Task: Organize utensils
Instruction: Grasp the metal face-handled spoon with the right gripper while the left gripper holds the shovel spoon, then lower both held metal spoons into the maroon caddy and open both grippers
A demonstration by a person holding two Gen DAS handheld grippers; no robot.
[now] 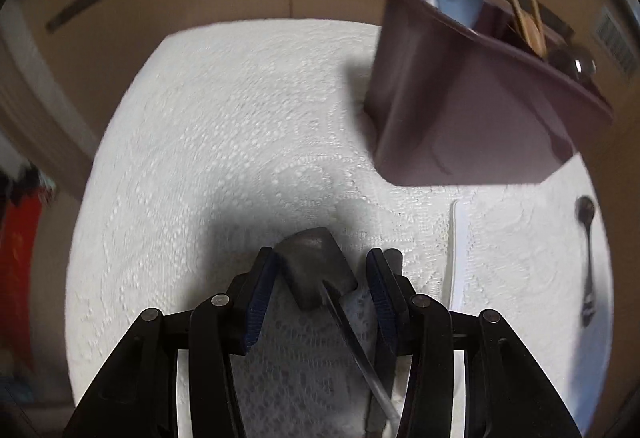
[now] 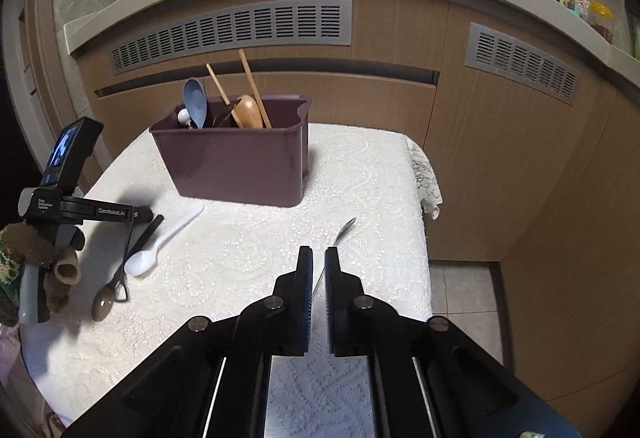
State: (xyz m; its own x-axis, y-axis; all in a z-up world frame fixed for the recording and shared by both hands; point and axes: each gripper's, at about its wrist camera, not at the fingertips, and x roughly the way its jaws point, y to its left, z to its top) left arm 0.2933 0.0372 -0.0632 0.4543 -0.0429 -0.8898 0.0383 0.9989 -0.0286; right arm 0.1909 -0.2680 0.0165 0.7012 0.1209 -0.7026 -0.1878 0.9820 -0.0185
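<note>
A maroon utensil bin (image 2: 236, 157) stands at the back of the white lace-covered table (image 2: 248, 258); it also shows in the left wrist view (image 1: 460, 109). It holds a blue spoon (image 2: 195, 102), wooden chopsticks (image 2: 254, 87) and a wooden spoon. My left gripper (image 1: 320, 278) is open around a dark-handled spoon (image 1: 316, 270); from the right wrist view that brown-bowled spoon (image 2: 105, 304) lies on the cloth under it. A white plastic spoon (image 2: 160, 244) lies beside it. My right gripper (image 2: 319, 270) has its jaws close together around a metal spoon (image 2: 345, 229) lying on the cloth.
Wooden cabinet fronts with grey vents (image 2: 232, 33) rise behind the table. The table's right edge (image 2: 424, 222) drops to a tiled floor. In the left wrist view the metal spoon (image 1: 587, 258) lies at the far right.
</note>
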